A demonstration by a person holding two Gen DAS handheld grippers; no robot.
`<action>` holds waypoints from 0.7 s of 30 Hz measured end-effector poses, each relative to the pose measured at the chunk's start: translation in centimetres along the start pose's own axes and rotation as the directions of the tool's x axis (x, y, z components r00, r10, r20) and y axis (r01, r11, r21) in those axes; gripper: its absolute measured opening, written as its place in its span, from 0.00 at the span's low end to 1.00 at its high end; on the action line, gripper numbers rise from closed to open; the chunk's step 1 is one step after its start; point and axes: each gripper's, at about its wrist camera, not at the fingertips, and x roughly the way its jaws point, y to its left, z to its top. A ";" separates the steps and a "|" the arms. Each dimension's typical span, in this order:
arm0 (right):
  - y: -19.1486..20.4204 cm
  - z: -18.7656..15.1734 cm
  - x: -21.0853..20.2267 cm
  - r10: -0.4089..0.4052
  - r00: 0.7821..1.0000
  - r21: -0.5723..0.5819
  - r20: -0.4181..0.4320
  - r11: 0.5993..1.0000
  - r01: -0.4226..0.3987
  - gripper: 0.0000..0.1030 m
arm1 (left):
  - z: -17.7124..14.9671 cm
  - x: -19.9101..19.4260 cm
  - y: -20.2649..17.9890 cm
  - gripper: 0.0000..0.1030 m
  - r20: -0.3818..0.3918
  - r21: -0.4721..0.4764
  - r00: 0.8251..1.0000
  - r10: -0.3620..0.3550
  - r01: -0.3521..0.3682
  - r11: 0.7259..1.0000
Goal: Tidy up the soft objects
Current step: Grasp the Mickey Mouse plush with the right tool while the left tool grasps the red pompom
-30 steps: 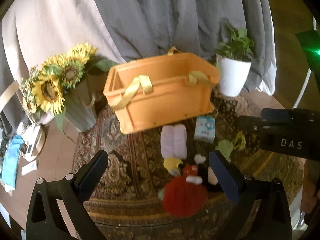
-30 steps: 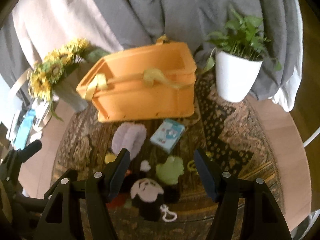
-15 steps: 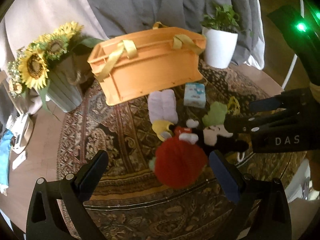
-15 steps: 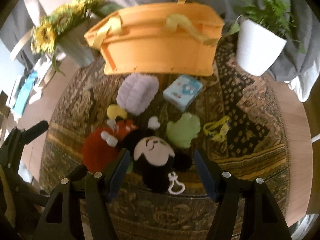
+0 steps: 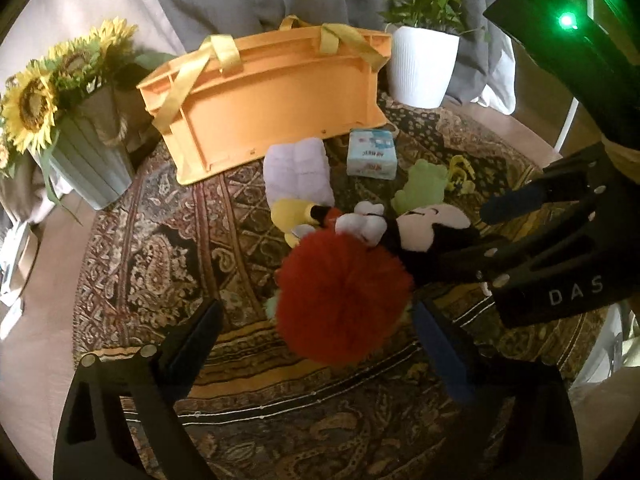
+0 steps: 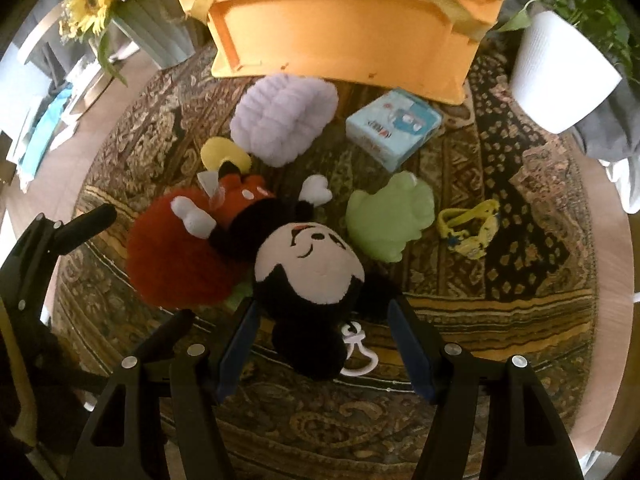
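The right gripper (image 6: 324,344) is spread wide, gripping nothing, its blue-padded fingers (image 6: 236,344) on either side of the mouse plush (image 6: 308,276) at lower centre of the right wrist view. The plush head sits in the gap between the jaws; whether the pads touch it cannot be told. Its long axis runs from the head, nearest the gripper, up and left toward the red body and yellow shoe, roughly along the line of the fingers. The right gripper is judged the nearer one for this plush.

The left gripper (image 5: 320,344) is likewise released and empty, with the red pom-pom (image 5: 344,300) lying between its fingers at frame centre.

Beyond lie the green plush (image 6: 390,216), the lilac fuzzy item (image 6: 284,118) and the tissue pack (image 6: 394,128), then the orange basket (image 6: 344,28) at top.

The right wrist view alone shows the white clip loop (image 6: 358,354) beside the plush head; the left wrist view alone shows the right gripper from the side, at right of frame.
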 end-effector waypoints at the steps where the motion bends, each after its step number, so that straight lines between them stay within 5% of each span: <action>1: 0.0 0.1 0.3 0.007 1.000 -0.001 -0.007 1.000 -0.007 0.65 | -0.1 0.3 0.0 0.93 -0.002 -0.003 1.000 -0.001 0.000 1.000; 21: 0.2 1.8 3.4 0.097 0.993 -0.018 -0.065 0.995 -0.098 0.65 | 0.8 4.6 0.0 0.56 -0.039 -0.006 0.995 -0.095 0.095 0.995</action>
